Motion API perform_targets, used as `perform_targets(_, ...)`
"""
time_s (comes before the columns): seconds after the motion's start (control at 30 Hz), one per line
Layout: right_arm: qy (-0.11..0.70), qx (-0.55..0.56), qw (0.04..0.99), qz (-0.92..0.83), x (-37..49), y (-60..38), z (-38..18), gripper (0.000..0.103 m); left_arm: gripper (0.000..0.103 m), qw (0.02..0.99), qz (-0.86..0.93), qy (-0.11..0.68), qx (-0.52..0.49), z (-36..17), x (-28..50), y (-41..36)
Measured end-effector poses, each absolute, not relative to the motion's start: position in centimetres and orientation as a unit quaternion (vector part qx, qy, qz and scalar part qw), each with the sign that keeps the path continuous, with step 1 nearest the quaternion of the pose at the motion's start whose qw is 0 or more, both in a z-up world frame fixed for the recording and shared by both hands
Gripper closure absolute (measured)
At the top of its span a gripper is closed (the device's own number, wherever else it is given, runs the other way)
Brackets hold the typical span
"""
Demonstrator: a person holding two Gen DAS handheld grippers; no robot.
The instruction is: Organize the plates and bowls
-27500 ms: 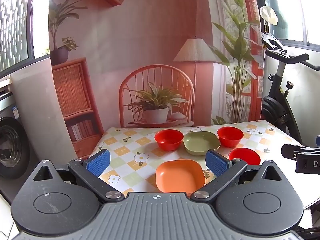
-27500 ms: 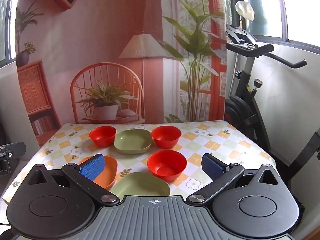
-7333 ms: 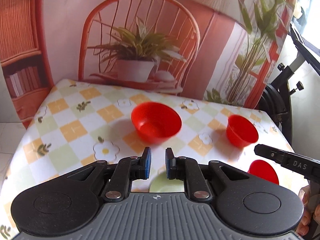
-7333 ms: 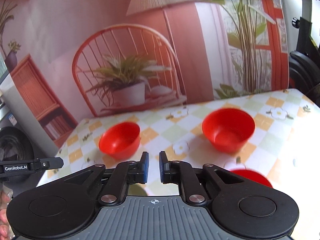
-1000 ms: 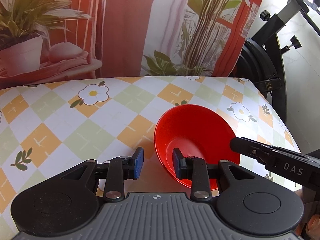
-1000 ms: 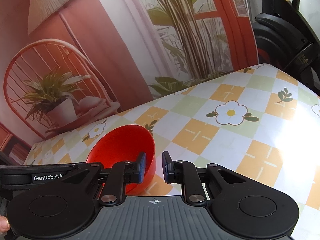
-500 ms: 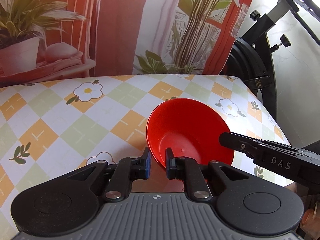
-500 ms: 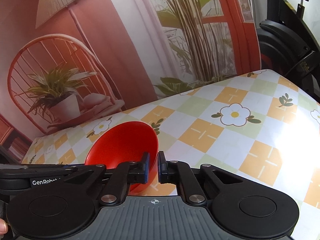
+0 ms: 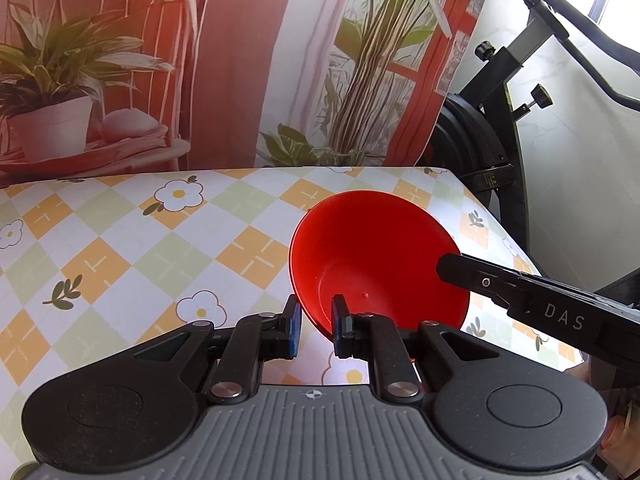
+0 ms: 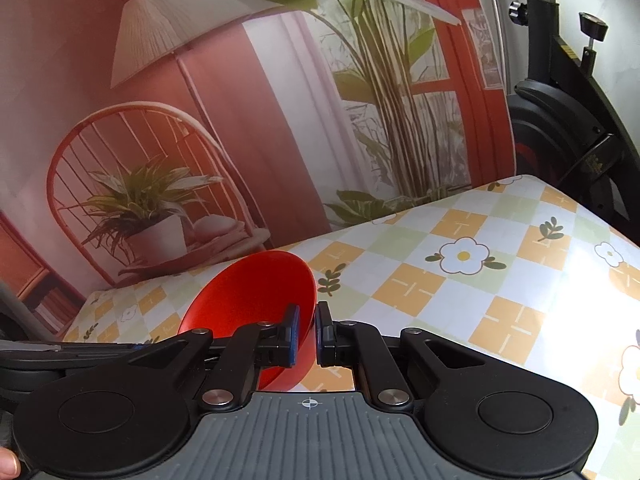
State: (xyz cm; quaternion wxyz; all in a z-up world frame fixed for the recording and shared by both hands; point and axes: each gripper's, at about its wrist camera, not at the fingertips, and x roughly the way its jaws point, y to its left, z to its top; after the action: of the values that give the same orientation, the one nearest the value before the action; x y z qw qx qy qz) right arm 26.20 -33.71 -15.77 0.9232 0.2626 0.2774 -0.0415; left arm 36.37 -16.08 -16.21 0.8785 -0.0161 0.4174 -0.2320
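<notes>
I count one red bowl, two tools. Left tool clamped on bowl's near rim, one pad inside, one outside. Right tool clamped on same bowl, opposite rim. Bowl tilted, held between both tools over counter; contact with counter unclear.

left gripper: jaws drawn close, blue-padded fingertips set either side of the near rim of a tilted red bowl, one pad outside the wall and one inside. right gripper: jaws nearly together, pinching the same bowl's rim from the opposite side; its black body enters the left wrist view from the right as a long bar. a fingertip of the person shows at the lower left edge of the right wrist view.
</notes>
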Motion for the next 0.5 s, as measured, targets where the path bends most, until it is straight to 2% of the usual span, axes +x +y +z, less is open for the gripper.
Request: perform_targets(0.5, 0.271, 0.255, 0.927, -0.039, 21.5, -31.3, -14.8, 0.095, 0.086, 0.885, -0.239, 0.4, -0.009, -14.6, 32.0, -14.5)
